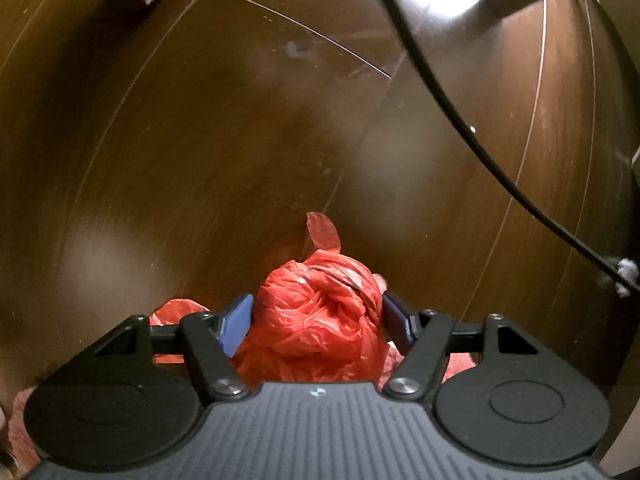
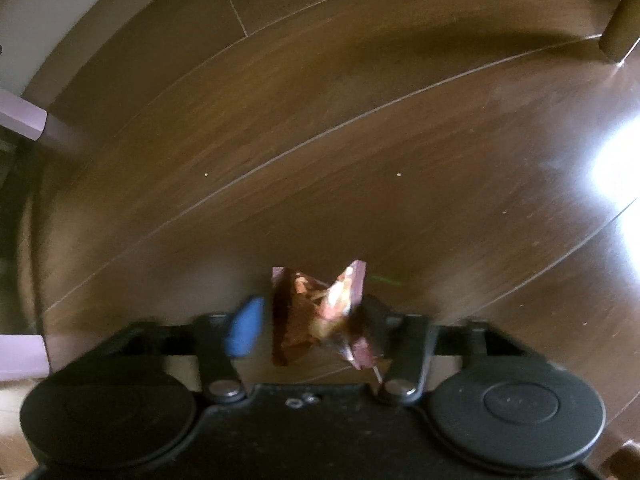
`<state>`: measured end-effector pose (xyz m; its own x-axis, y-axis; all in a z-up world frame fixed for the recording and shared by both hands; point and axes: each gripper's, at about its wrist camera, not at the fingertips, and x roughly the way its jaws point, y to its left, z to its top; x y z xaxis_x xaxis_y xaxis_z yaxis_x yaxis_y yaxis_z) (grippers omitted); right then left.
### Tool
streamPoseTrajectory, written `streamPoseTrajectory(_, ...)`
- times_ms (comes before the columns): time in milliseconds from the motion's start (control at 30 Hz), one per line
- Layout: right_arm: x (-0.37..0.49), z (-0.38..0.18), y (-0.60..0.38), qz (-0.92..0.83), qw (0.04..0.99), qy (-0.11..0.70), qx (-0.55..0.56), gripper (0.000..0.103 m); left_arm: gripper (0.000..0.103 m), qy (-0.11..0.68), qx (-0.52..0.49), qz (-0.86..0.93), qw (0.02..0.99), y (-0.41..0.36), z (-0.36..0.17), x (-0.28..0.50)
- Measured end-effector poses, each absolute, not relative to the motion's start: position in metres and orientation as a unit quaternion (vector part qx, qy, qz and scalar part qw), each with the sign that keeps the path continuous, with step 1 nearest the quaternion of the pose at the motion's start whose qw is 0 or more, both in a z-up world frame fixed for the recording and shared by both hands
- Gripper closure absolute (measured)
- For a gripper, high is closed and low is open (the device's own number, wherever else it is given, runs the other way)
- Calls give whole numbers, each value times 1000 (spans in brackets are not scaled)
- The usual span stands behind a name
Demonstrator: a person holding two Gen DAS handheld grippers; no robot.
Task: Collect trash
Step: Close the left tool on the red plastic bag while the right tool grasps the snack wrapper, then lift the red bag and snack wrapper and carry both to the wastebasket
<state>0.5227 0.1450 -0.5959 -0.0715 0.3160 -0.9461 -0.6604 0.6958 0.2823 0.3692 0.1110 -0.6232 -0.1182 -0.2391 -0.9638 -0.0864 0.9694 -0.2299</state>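
The left gripper point(image 1: 318, 316) has its jaws pressed on either side of a bunched red plastic bag point(image 1: 320, 320) over the dark wooden floor point(image 1: 200, 140); the bag's lower part is hidden behind the gripper body. A black cable point(image 1: 460, 108) crosses the right side. The right gripper point(image 2: 310, 322), blurred, pinches a crumpled brown snack wrapper point(image 2: 316, 312); its right pad is hidden behind the wrapper.

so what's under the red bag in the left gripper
More crumpled red plastic spreads beneath the red bag, over the wooden floor. Anything directly underneath is hidden by the bag and the left gripper.
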Motion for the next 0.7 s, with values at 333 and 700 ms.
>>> streamPoseTrajectory(333, 523, -548, 91, 353, 679, 633, -118, 74, 37, 740, -130, -20, 660, 147, -587, 371)
streamPoseTrajectory(700, 484, -379, 17, 392, 722, 560, -104, 74, 37, 686, -123, 16, 716, 140, -442, 375)
